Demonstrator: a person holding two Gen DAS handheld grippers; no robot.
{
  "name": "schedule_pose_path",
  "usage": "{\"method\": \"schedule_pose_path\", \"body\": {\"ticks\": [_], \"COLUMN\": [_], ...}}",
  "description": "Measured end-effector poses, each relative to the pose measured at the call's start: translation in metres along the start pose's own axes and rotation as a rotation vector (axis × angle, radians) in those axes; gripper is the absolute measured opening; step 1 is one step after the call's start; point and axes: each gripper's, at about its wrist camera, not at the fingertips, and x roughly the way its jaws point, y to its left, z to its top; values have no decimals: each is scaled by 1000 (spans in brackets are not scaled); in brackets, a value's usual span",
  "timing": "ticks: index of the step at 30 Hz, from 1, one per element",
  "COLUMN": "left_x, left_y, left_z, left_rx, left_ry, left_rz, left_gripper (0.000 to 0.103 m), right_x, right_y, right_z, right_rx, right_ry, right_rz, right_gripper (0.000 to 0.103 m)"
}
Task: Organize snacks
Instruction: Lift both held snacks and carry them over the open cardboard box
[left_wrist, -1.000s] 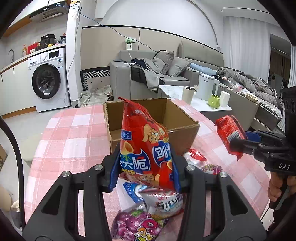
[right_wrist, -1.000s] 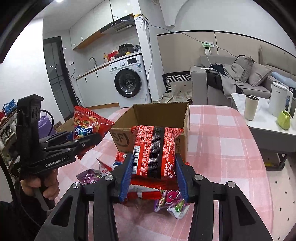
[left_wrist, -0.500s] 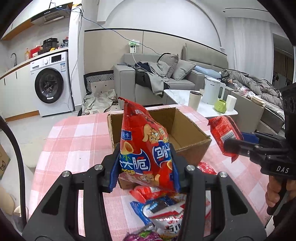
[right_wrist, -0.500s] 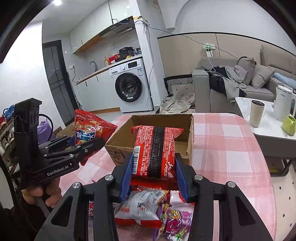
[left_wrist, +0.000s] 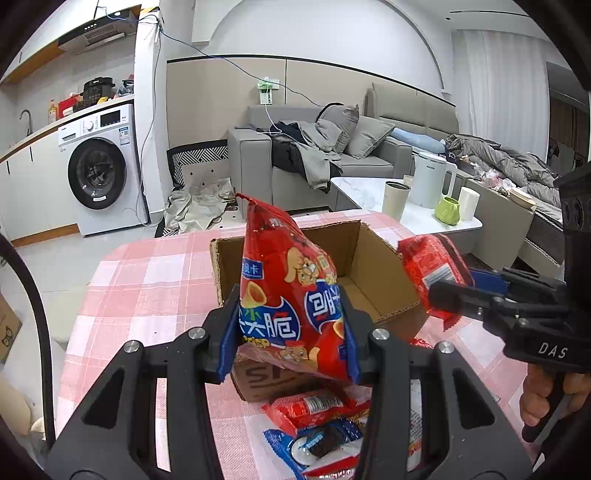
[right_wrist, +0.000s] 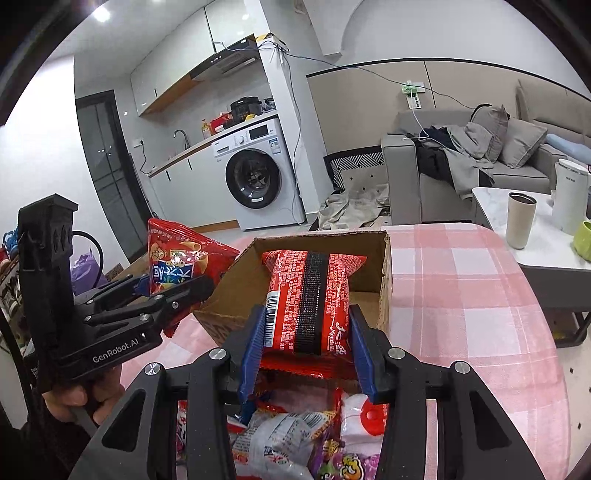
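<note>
My left gripper (left_wrist: 290, 341) is shut on a red chip bag (left_wrist: 286, 295) with blue labels and holds it upright just in front of the open cardboard box (left_wrist: 369, 258). My right gripper (right_wrist: 308, 350) is shut on a red noodle packet (right_wrist: 308, 295) with a black stripe, held at the box's (right_wrist: 386, 266) near rim. Each gripper shows in the other view: the right one (left_wrist: 448, 291) with its packet (left_wrist: 428, 266) at the box's right side, the left one (right_wrist: 173, 291) with the chip bag (right_wrist: 177, 258) at the box's left. Loose snacks (left_wrist: 317, 424) lie below both grippers (right_wrist: 295, 439).
The box stands on a round table with a pink checked cloth (left_wrist: 147, 280). A low white table (left_wrist: 369, 188) with a kettle and cups stands beyond it, next to a grey sofa (left_wrist: 332, 155). A washing machine (left_wrist: 98, 170) is at the far left.
Both grippers have risen and moved toward the box with their packets held. The box now sits closer under them, and the loose snack pile has slid lower in both views.
</note>
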Motion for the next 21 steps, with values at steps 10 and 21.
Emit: {"method": "schedule_pose_path", "body": {"ticks": [10,21], "left_x": [35,68], "left_y": [-1,6], "left_z": [2,0], "left_rx": [2,-1], "left_ry": [31,64], "left_rz": [4,15], "left_gripper": [42,42], "right_x": [27,48], "right_y": [-6,-9], "right_z": [7,9], "right_rx": [26,33], "right_ry": [9,32], "right_rz": [-2,-12], "right_gripper": [44,44]}}
